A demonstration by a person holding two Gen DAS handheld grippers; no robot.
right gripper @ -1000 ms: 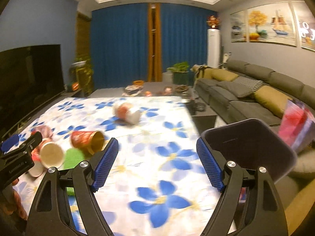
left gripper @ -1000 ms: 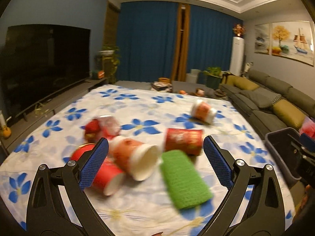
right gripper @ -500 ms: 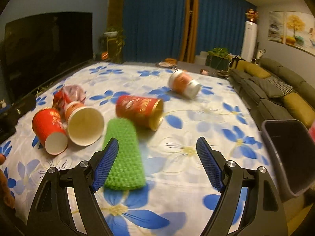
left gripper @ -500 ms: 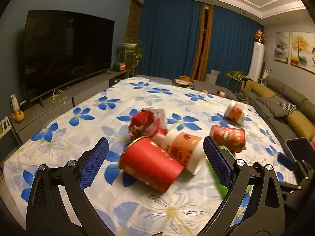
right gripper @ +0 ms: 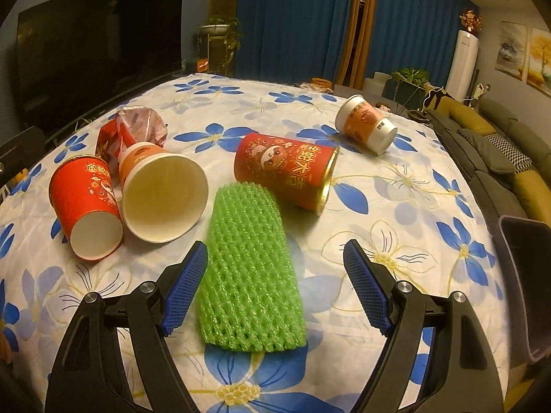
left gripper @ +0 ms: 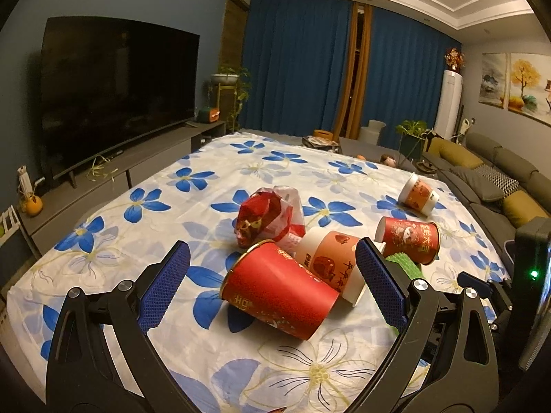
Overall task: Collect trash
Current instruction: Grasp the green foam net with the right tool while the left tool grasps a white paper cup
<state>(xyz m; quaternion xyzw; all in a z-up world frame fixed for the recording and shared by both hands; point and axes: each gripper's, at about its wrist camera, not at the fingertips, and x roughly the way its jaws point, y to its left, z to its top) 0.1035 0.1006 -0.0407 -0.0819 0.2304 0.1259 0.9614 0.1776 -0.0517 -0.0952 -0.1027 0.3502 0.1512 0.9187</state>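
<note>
Paper cups lie tipped on their sides across a table spread with a white cloth (right gripper: 396, 186) printed with blue flowers, in a dim living room. There are four cups in all: a plain red cup (right gripper: 84, 203) whose white inside shows nothing in it; a wide orange-and-white cup (right gripper: 162, 189) touching it, its cream inside also bare; a red cup with a cartoon print and gold rim (right gripper: 286, 168) just beyond the netting; and a smaller orange-and-white cup (right gripper: 365, 124) well apart toward the far edge. One green foam net sleeve (right gripper: 248, 272) lies flat at the near edge, and one crumpled red-and-clear plastic wrapper (right gripper: 134, 127) sits behind the two nearest cups. A single dark bin (right gripper: 527, 275) stands off the table's right side; only part of its inside shows, and whether it holds anything cannot be told. The right gripper (right gripper: 275, 285) hangs with its jaws wide apart, the net sleeve between its blue pads (right gripper: 186, 289) but not pinched. The left gripper (left gripper: 272, 285) likewise stands wide, framing the plain red cup (left gripper: 282, 292) without gripping it.
</note>
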